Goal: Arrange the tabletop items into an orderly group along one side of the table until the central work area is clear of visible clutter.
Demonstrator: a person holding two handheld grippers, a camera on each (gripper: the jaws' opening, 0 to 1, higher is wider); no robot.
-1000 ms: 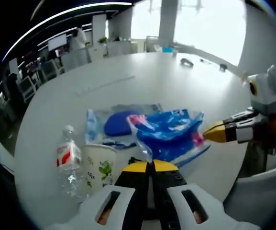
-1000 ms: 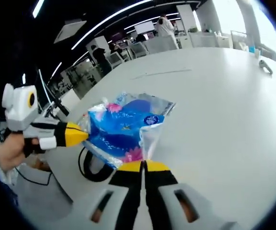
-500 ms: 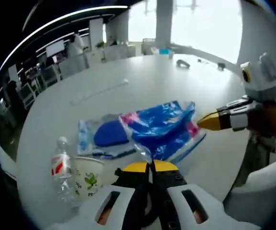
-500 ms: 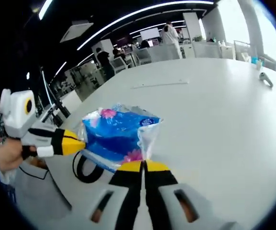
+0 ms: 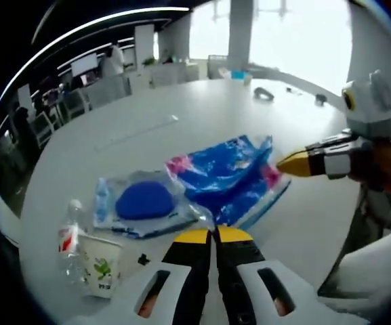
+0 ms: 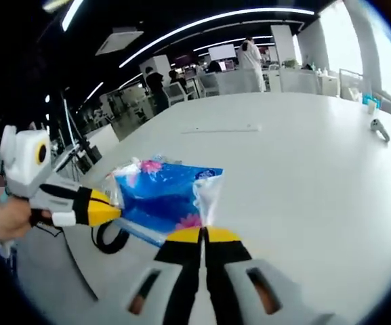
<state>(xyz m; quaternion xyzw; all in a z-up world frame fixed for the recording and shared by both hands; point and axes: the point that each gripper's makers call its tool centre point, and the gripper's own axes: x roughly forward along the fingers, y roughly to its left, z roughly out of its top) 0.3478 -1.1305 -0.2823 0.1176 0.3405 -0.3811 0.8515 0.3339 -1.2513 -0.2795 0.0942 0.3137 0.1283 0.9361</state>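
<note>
Both grippers — left gripper [image 5: 213,233] and right gripper [image 6: 204,233] — pinch opposite corners of the blue packet [image 5: 225,177], lifted above the table [image 5: 181,108] beside the sponge bag [image 5: 141,202]; keep both grips even and set it beside the paper cup [image 5: 101,265] — edges aligned.

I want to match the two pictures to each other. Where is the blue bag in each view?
Left gripper view: the blue bag is at centre, above the shut left gripper, which pinches its near corner.
Right gripper view: the bag is left of centre, above the shut right gripper.
Shared landmark: the white table.
</note>
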